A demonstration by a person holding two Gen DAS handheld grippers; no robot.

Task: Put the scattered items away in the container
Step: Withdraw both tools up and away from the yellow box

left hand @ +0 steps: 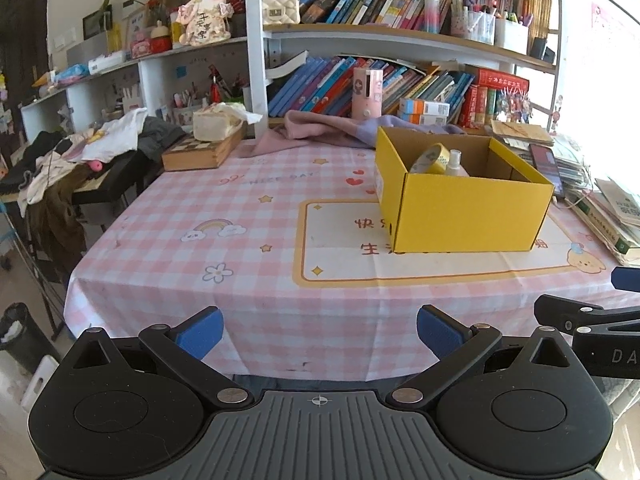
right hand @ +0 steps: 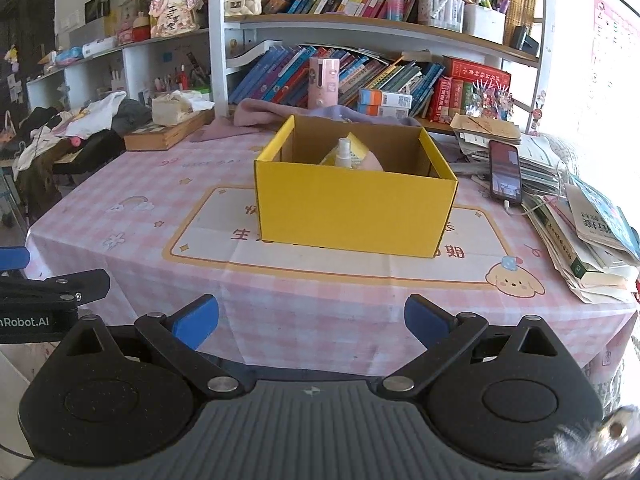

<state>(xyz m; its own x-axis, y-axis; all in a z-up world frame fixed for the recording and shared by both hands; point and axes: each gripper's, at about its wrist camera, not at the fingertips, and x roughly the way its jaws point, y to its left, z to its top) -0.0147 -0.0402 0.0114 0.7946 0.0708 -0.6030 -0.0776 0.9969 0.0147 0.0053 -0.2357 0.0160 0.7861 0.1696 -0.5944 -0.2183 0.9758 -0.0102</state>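
A yellow cardboard box stands open on the pink checked tablecloth; it also shows in the right wrist view. Inside it are a yellow tape roll, a small white spray bottle and something pink. My left gripper is open and empty, held back over the table's near edge, left of the box. My right gripper is open and empty, at the near edge facing the box. Each gripper shows at the other view's side edge.
A wooden box with a tissue pack sits at the back left. A pink cloth lies behind the yellow box. A phone and stacked books lie at the right. Bookshelves stand behind; a chair with clothes stands left.
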